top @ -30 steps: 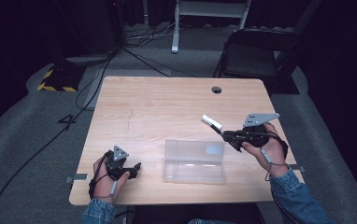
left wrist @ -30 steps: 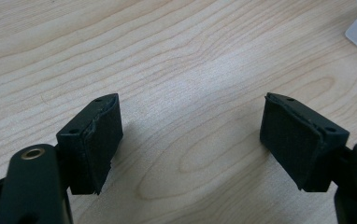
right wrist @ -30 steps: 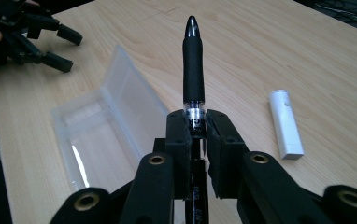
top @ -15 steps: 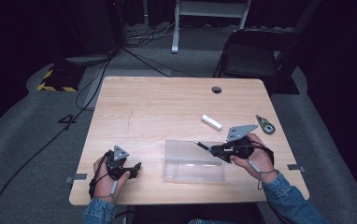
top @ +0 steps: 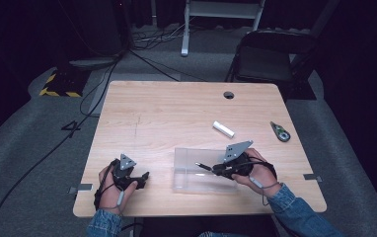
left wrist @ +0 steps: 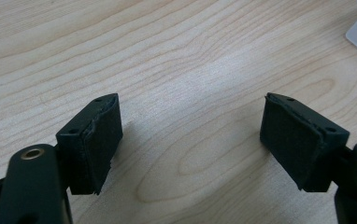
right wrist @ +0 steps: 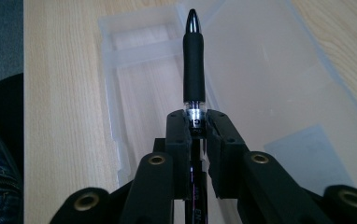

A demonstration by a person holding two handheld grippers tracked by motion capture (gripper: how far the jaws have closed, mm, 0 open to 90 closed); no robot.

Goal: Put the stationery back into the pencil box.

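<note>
Where cables trail, pale wooden table.

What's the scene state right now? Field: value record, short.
work in hand: putting a pen into a clear plastic box
right gripper: shut on the pen, tip pointing over the clear plastic box
left gripper: open, nothing between the pads, low over the table
box: near edge of table, between the two hands
white cylinder: lying on the table beyond the box
green-black tool: on the table near its right edge
uncertain: whether the pen touches the box
</note>
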